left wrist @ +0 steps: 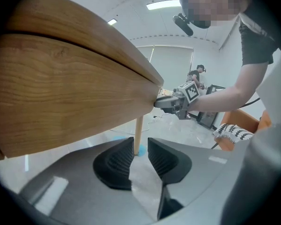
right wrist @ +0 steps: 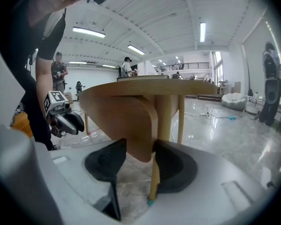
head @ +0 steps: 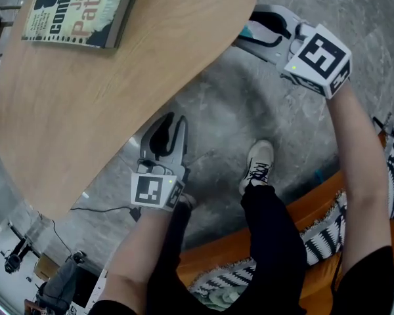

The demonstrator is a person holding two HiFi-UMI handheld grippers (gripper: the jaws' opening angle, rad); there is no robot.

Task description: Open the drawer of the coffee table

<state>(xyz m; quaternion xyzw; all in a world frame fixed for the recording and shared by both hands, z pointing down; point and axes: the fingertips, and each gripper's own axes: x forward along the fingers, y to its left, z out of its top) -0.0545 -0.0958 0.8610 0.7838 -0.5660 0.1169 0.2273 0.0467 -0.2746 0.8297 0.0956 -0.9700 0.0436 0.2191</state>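
Note:
The coffee table has a rounded wooden top with a curved wooden drawer front under it. At the table's right end my right gripper reaches under the top's edge. In the right gripper view, the drawer's rounded end fills the gap of the right gripper, and both black pads touch the wood. My left gripper hangs beside the table's near edge, below the drawer front. In the left gripper view its jaws stand a little apart with only floor between them.
A book lies on the far part of the top. Thin wooden legs stand under the table. An orange sofa with a striped cushion is close behind me, and my shoe rests on the grey floor. People stand far off.

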